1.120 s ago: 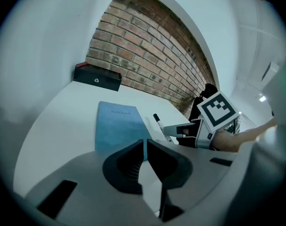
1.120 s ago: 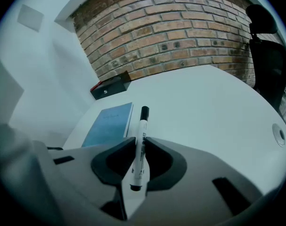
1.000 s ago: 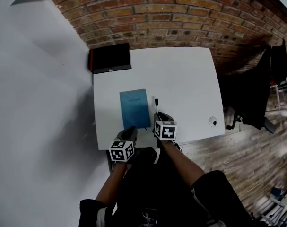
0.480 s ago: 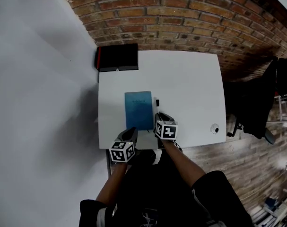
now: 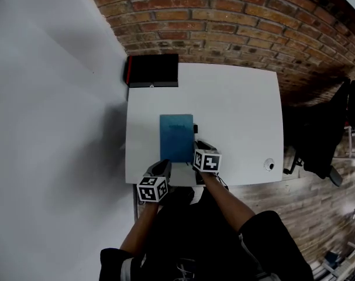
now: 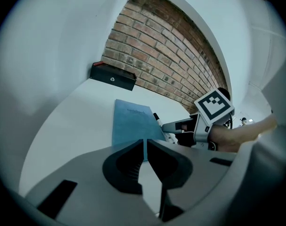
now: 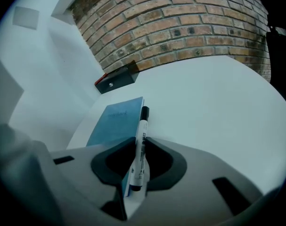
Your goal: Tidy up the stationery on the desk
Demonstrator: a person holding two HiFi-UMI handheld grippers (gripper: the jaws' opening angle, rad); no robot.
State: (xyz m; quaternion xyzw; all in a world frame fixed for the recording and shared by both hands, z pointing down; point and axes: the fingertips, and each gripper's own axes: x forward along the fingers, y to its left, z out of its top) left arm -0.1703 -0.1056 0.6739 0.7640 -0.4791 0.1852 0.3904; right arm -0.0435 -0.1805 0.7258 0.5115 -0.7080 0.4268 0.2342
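A blue notebook (image 5: 176, 137) lies flat on the white desk (image 5: 235, 110), near its front edge. My right gripper (image 5: 199, 147) is just right of the notebook, shut on a white marker with a black cap (image 5: 194, 126). In the right gripper view the marker (image 7: 141, 140) stands pinched between the jaws of the right gripper (image 7: 139, 146), its cap pointing away beside the notebook (image 7: 115, 119). My left gripper (image 5: 163, 167) hovers at the desk's front edge by the notebook's near end. The left gripper (image 6: 145, 144) has its jaws shut together with nothing in them, the notebook (image 6: 132, 122) ahead of it.
A black box (image 5: 153, 70) sits at the desk's far left corner against the brick wall. A small round object (image 5: 269, 164) rests near the front right corner. A white wall runs along the left, and a dark chair (image 5: 317, 139) stands to the right of the desk.
The right gripper with the marker has edged slightly closer to the notebook's right edge. The left gripper has stayed put. The head view has shifted, so the desk sits further right.
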